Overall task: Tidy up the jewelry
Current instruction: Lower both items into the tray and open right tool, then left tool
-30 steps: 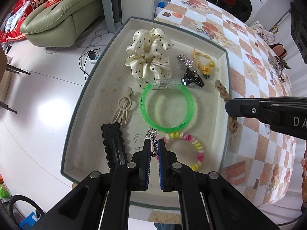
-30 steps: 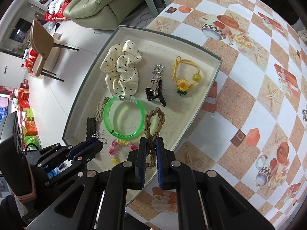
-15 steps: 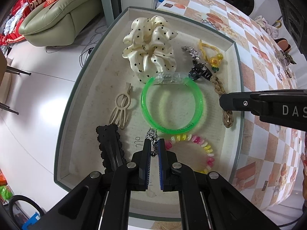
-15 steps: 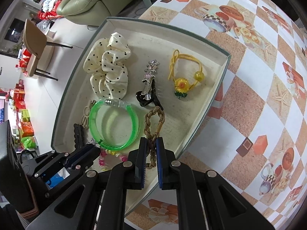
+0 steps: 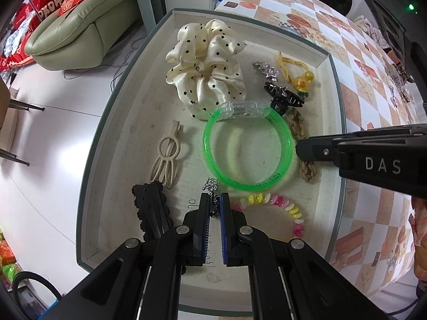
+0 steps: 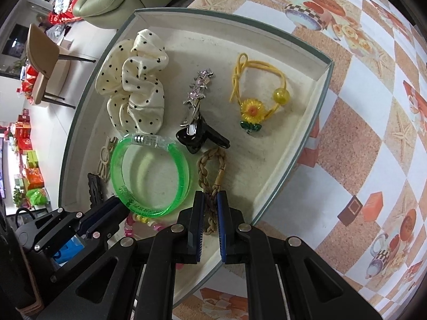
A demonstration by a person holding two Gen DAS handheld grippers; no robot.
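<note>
Down over the tray [image 5: 112, 122], the left gripper [image 5: 214, 202] is clenched on a small silver chain piece [image 5: 212, 186], its jaws nearly together with the metal links pinched between the blue pads. Likewise the right gripper [image 6: 210, 205] is closed tight on a braided tan cord bracelet [image 6: 210, 165], whose looped end lies on the tray floor beside the green bangle [image 6: 149, 176] (the cord's lower end hangs past the fingertips).

The silver piece is short and glittery, sitting between a black scalloped hair clip [image 5: 149, 208] and a bracelet of pink and yellow beads [image 5: 277, 205]. The braided cord is a two-strand plait with a wrapped clasp, lying just below a black claw clip [image 6: 200, 136] near the tray's right wall.
</note>
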